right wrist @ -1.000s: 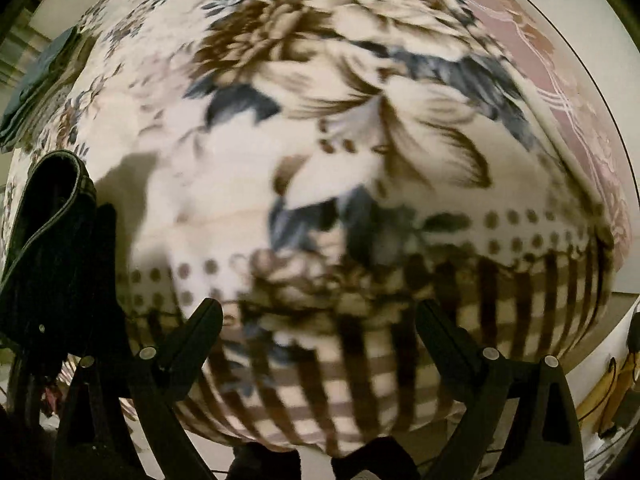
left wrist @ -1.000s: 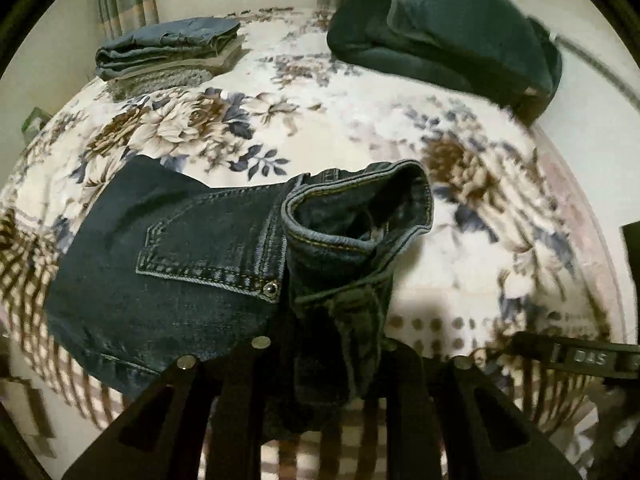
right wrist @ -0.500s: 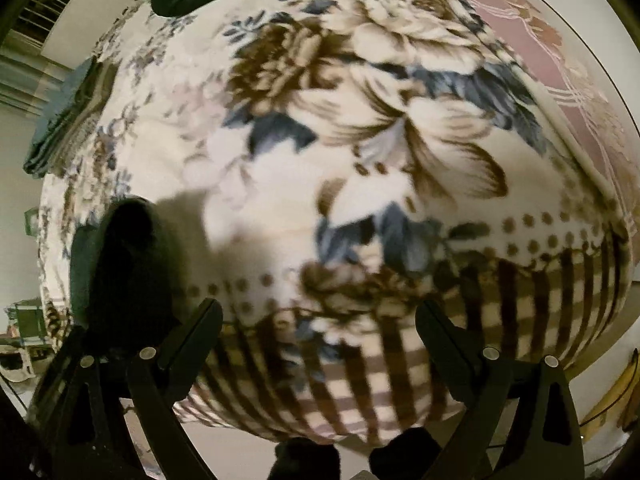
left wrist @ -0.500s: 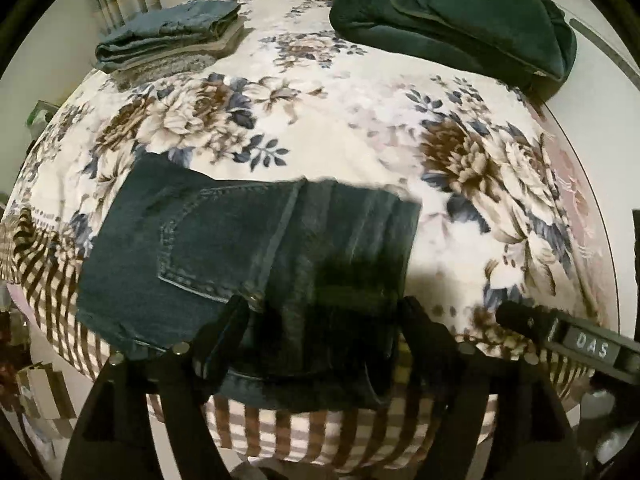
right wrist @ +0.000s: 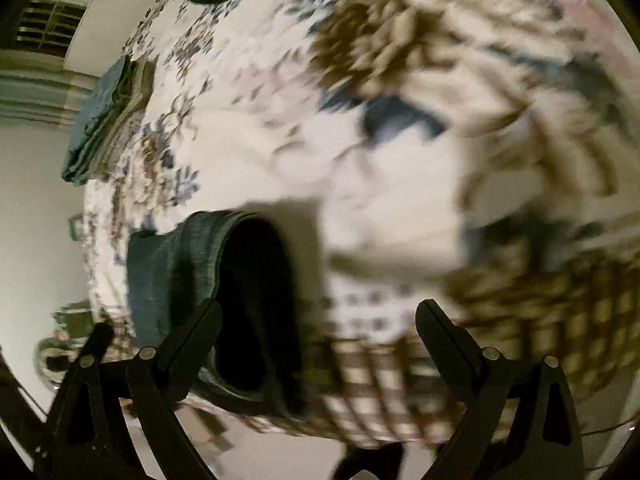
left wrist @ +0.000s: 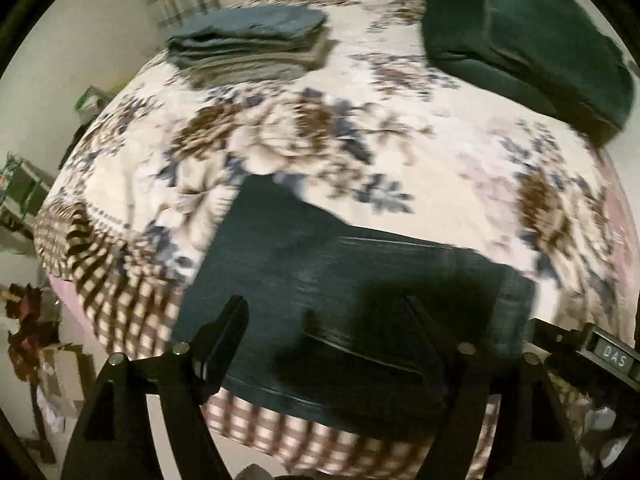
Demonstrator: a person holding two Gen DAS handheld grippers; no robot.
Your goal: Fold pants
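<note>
- Left wrist view. While the left claw (left wrist: 332, 328) hangs with its fingers spread and nothing between them, the folded jeans (left wrist: 340, 292) lie flat at the near edge of the bed (left wrist: 460, 184), directly beyond the fingertips and apart from them. The near hem of the jeans reaches the checked border of the bedspread (left wrist: 120, 304), where the cover begins to fall away. Judged risk: a bundle this close to the edge may slide off if it is nudged or if the cover is tugged.
- Left wrist view, far side. A stack of folded clothes (left wrist: 248, 48) sits at the far left of the bed and a dark green bundle (left wrist: 528, 36) at the far right, both well apart from the jeans. Judged risk: carrying the jeans to the stack with one claw could let the layers spring open, since denim is stiff and no crease is pinned.
- Left wrist view, lower right. Part of the other tool, marked DAS (left wrist: 612, 356), lies just beside the right end of the jeans. Judged risk: the two tools may collide if both reach for that end.
- Right wrist view. With the right claw (right wrist: 320, 320) also spread and empty, the jeans (right wrist: 168, 264) appear at its left, one end standing up in a rounded loop. Judged risk: this raised end may unroll and loosen the fold. Heavy blur hides finer detail.
</note>
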